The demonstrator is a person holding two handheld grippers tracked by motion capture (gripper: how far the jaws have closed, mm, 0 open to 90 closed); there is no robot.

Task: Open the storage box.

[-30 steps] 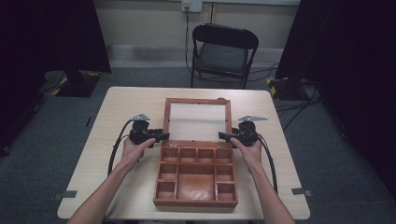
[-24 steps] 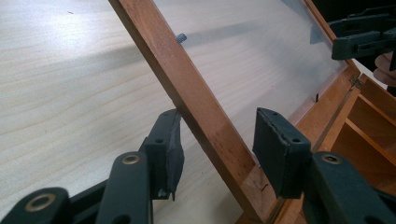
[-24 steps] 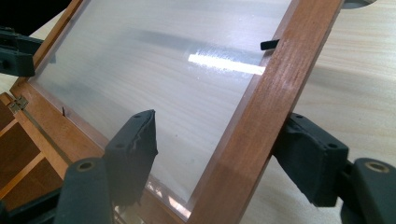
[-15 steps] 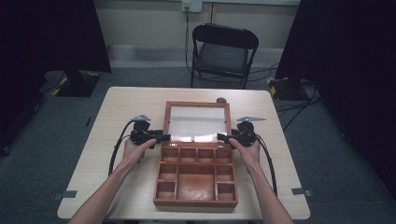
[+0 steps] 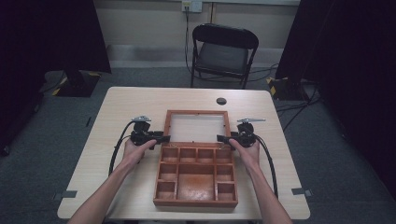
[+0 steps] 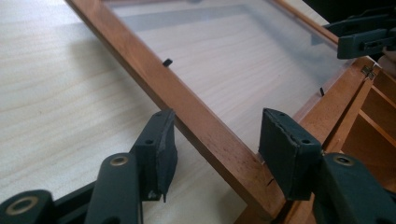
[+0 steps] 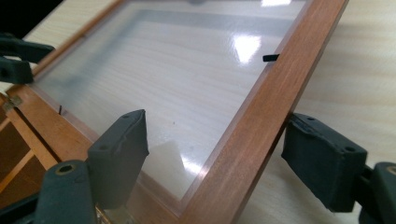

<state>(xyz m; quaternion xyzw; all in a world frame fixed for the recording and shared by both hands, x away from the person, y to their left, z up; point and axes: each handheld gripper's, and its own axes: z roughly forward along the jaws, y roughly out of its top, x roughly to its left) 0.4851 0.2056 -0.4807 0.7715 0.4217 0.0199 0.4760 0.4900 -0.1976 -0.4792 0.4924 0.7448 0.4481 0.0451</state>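
Both grippers astride the opened lid's side rails

The left gripper (image 6: 212,154) and right gripper (image 7: 210,158) have just been opening; each pair of jaws stands apart around a rail of the lid (image 5: 196,127), not pressing. The lid lies flat on the table (image 5: 126,100) behind the box (image 5: 196,179).

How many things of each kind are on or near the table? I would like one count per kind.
Wooden box with glass lid: 1
Grippers, left gripper and right gripper: 2
Folding chair: 1
Table: 1
Total: 5
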